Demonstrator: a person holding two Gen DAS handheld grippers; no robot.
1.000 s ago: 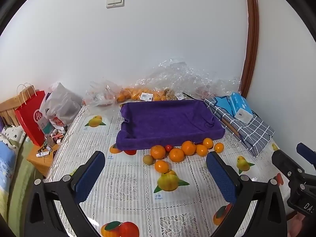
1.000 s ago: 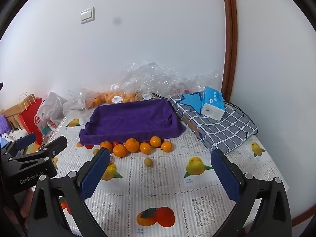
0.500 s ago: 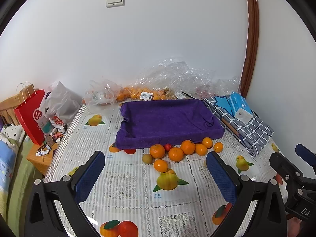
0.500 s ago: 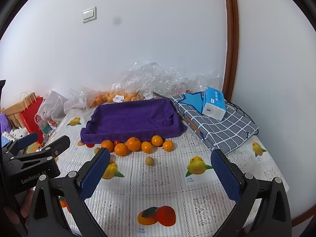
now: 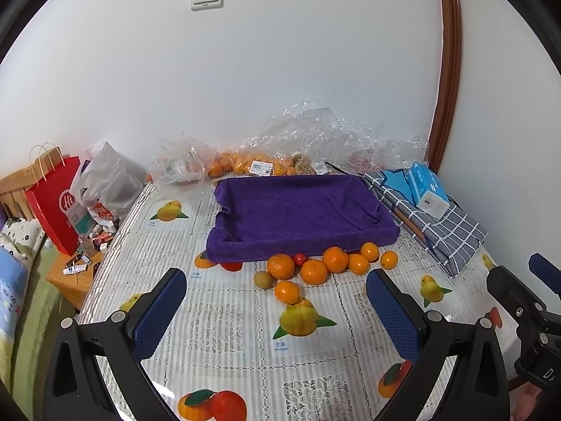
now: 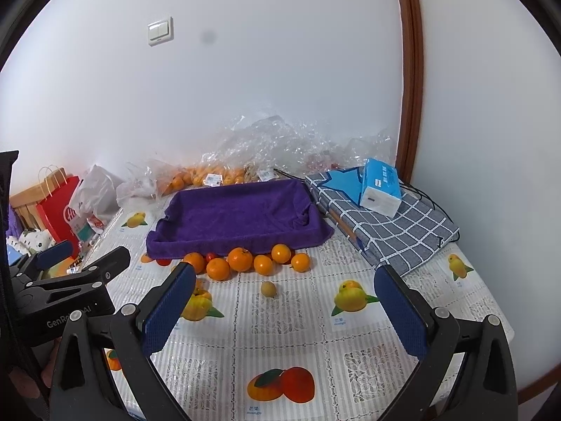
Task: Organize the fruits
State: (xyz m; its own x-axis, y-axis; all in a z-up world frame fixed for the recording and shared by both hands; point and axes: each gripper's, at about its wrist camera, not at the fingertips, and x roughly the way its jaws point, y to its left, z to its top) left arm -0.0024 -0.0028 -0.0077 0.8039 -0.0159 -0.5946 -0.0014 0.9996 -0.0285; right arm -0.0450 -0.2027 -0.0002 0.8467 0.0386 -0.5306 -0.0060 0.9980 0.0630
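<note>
Writing: "mango" is printed under the fruit pictures on my tablecloth (image 5: 224, 319); "GenRo…" shows on my left gripper (image 6: 66, 270); a red bag (image 5: 56, 207) reads "Hi".
Grippers: my left gripper and my right gripper (image 6: 284, 312) both gape wide, holding nothing.
Fruit: oranges (image 5: 313, 272) cluster touching the purple tray's (image 5: 298, 238) near edge; one tan fruit (image 6: 268, 288) sits apart.
Room: bare cloth lies between my fingers and the fruit.
</note>
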